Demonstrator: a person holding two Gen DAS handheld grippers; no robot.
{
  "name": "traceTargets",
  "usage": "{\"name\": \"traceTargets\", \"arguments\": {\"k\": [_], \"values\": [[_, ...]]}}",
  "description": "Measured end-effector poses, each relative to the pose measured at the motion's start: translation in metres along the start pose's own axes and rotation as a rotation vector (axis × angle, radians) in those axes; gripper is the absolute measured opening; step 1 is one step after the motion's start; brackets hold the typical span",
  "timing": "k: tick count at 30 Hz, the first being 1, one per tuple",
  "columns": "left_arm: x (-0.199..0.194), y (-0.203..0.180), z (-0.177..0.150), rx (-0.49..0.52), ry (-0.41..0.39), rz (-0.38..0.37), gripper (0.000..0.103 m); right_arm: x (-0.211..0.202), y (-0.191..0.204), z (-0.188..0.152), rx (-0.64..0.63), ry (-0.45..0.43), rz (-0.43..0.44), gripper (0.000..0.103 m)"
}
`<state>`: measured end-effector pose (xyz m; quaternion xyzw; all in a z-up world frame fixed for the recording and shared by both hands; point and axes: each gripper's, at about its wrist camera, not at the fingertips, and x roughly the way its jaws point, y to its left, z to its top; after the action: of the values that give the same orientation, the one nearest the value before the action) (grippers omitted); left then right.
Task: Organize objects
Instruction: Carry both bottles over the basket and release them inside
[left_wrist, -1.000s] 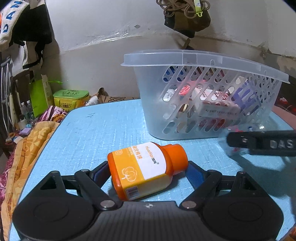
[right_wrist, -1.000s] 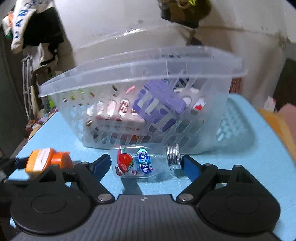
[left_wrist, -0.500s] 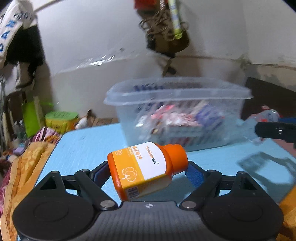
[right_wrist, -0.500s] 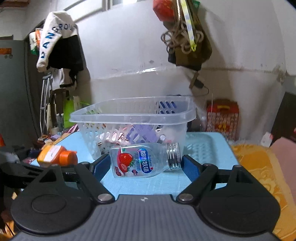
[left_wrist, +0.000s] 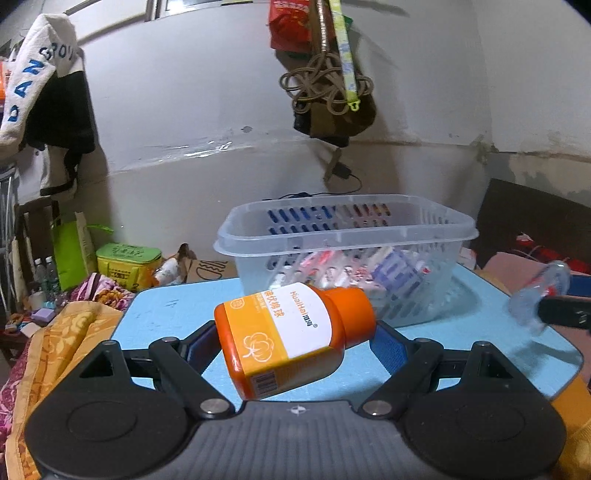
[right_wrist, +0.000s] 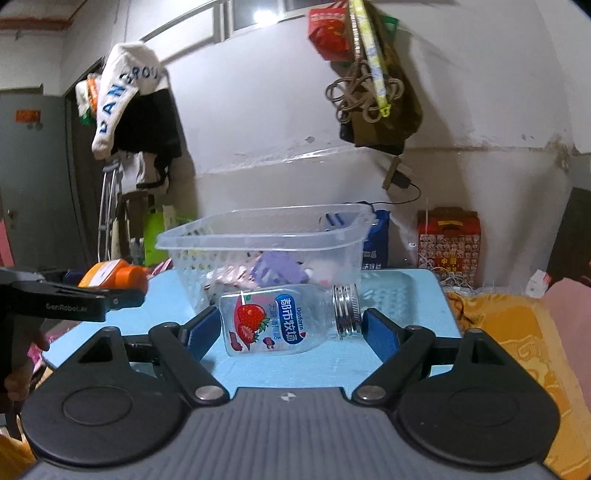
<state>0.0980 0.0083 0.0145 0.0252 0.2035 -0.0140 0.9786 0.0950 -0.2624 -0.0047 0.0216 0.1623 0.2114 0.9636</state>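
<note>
Both bottles (left_wrist: 295, 339) (right_wrist: 288, 319) have lifted off the table, farther from the basket (left_wrist: 343, 236)

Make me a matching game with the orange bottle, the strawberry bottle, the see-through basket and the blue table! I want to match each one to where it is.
Things:
1. orange bottle
2. strawberry bottle
3. clear basket
4. blue table

Places:
A. standing on the table, with packets inside
B. gripped end to end in the right tongs, lying sideways
C. under the basket
D. gripped end to end in the left tongs, tilted

Pairs: 1-D, 2-B, 3-A, 4-C
</note>
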Motion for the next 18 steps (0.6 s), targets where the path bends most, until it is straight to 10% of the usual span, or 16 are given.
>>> {"name": "traceTargets", "arguments": {"k": [10,18], "values": [[-0.004,-0.001,0.015,-0.013,-0.041,-0.033,0.089,0.004,-0.008,0.021,0.015,-0.082,0.011,0.086],[0.010,0.003,0.092,-0.114,-0.094,-0.089,0.089,0.055,-0.016,0.097,0.052,-0.075,0.020,0.086]]}}
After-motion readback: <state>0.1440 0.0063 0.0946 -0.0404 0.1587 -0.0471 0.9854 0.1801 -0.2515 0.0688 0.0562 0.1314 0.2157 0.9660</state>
